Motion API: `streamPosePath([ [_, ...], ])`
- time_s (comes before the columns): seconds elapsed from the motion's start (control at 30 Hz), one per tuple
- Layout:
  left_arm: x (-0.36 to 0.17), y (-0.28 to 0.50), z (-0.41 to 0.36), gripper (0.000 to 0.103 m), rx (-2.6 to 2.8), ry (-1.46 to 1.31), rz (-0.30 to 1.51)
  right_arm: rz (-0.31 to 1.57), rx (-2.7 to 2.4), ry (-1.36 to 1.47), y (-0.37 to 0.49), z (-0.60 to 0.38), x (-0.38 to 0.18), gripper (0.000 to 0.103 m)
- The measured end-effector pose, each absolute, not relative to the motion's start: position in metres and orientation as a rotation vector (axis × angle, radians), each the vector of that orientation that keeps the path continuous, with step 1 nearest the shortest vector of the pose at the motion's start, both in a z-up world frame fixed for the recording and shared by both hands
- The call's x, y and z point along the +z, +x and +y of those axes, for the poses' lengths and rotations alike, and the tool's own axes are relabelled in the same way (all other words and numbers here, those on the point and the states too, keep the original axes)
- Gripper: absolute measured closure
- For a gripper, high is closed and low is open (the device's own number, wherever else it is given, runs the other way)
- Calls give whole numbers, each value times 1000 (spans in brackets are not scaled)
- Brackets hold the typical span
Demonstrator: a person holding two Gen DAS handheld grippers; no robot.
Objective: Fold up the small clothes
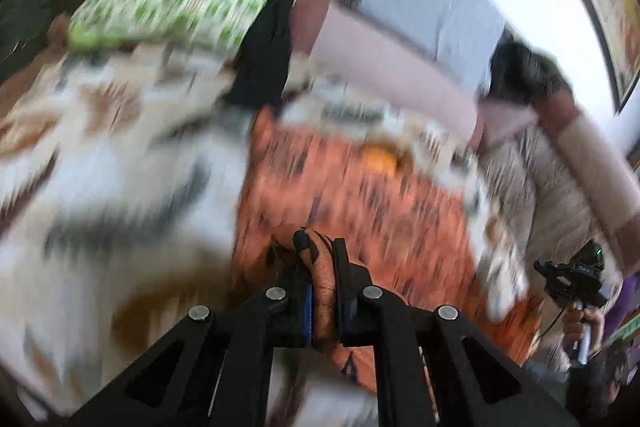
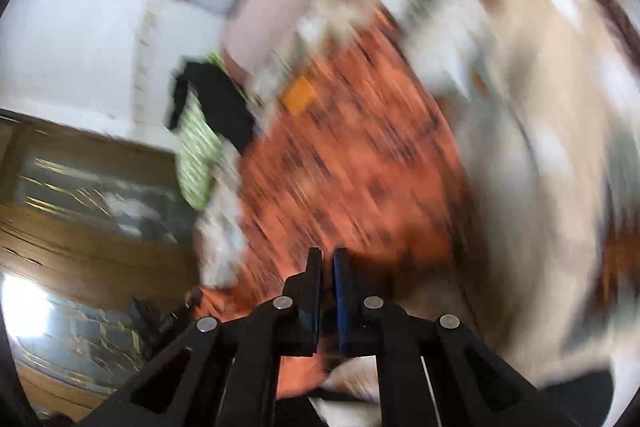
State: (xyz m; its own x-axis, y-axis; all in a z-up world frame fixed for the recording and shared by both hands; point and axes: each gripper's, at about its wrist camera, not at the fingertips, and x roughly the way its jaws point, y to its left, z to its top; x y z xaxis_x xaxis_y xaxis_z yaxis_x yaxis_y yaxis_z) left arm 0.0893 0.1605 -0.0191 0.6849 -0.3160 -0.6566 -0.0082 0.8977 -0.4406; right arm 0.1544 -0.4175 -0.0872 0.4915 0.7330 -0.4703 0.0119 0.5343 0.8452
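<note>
Left gripper [image 1: 320,251] is pinching a bunched fold of orange cloth [image 1: 360,195] between its fingers [image 1: 304,247]. Cloth is lying on patterned bed [image 1: 100,155]. Right gripper [image 1: 572,275] is showing at far right.

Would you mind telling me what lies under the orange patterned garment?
The orange garment is spread over a white and brown patterned blanket, which shows on both sides. The left gripper pinches its near edge. Whatever lies directly beneath the cloth is covered.

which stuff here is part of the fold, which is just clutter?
In the job: orange patterned garment, left gripper clamped on it, right gripper.
Lying about: green patterned pillow, black cloth, patterned bedspread.
</note>
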Motion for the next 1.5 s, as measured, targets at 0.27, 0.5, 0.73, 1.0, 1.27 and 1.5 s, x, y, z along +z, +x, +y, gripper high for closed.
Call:
streamPosePath([
  [0.27,-75,250,169,68,12,-442,885,944,339,889,273,-420,-110,39],
  [0.5,-82,196,159,56,-13,-367,836,1150,464,788,120,-377,-152,35],
  [0.73,-79,121,153,38,-34,-352,830,1289,444,975,46,-351,-210,35],
  [1.0,-97,82,155,38,-46,-365,891,1231,439,943,71,-335,-200,89],
  [1.27,-104,97,156,38,-50,-357,887,1018,588,861,151,-352,-95,90],
  [1.5,-94,155,148,38,-114,-250,870,934,317,969,288,-410,-111,21],
])
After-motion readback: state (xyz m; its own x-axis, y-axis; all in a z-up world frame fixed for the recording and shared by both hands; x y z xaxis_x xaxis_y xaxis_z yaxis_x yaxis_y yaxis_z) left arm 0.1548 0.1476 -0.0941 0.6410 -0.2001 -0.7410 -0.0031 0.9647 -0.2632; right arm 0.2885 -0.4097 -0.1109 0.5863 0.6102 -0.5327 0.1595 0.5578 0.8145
